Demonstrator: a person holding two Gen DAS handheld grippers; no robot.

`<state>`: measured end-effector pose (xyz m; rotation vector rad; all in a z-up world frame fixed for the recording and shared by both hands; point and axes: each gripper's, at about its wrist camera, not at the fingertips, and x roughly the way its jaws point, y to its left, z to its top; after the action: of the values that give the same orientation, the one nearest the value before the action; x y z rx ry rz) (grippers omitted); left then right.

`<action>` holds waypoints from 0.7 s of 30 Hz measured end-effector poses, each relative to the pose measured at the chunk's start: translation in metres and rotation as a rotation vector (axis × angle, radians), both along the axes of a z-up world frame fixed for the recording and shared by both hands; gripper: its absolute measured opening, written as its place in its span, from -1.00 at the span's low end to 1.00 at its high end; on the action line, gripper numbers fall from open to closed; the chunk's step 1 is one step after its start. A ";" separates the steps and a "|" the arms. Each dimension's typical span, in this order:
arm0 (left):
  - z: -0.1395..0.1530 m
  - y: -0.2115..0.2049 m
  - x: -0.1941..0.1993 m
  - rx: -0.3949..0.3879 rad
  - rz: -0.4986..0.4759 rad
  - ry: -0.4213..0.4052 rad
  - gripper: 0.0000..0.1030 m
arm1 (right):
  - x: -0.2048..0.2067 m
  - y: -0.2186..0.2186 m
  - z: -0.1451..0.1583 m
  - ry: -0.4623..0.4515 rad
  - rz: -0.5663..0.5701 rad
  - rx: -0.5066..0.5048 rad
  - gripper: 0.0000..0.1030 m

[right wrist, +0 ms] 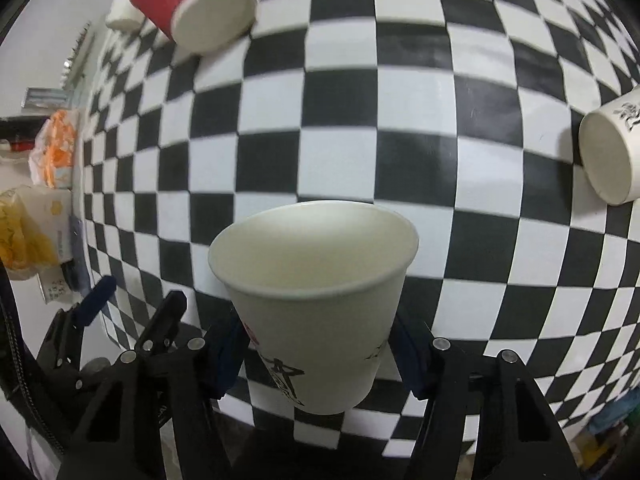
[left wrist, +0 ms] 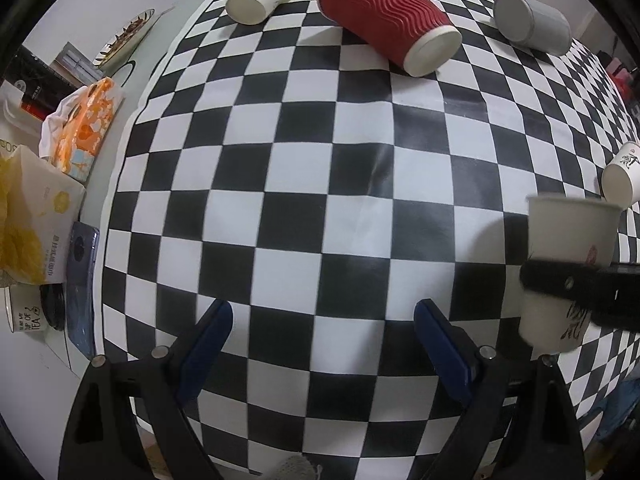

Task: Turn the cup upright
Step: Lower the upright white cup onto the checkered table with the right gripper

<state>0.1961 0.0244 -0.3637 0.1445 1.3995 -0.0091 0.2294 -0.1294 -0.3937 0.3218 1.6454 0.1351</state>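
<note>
Two blue-padded fingers of the right gripper (right wrist: 320,354) pinched a white paper cup (right wrist: 316,300) low in the centre of the right wrist frame, mouth up, above the checkered tablecloth (right wrist: 400,120). The left gripper (left wrist: 324,344) stood spread at the bottom of its frame, holding nothing. A red ribbed cup (left wrist: 384,12) lay on its side at upper centre, a grey cup (left wrist: 532,24) at upper right.

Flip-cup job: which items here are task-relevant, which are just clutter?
Job:
white cup upright in right gripper
red cup, on its side
grey cup, on its side

Clutter:
phone
mug
orange packet
</note>
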 end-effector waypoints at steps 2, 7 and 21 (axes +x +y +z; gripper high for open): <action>0.001 0.002 0.003 0.006 0.001 -0.001 0.81 | 0.000 0.000 0.007 -0.070 -0.016 -0.014 0.25; -0.001 0.006 0.014 0.003 0.016 0.005 0.81 | 0.009 -0.016 0.028 -0.261 -0.096 -0.001 0.25; -0.022 0.014 0.052 -0.042 0.069 0.006 0.80 | 0.005 0.005 0.025 -0.721 -0.097 -0.171 0.25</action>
<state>0.2478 0.0380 -0.3860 0.0612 1.4083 0.0180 0.2345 -0.1245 -0.3685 0.1881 0.9177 0.0277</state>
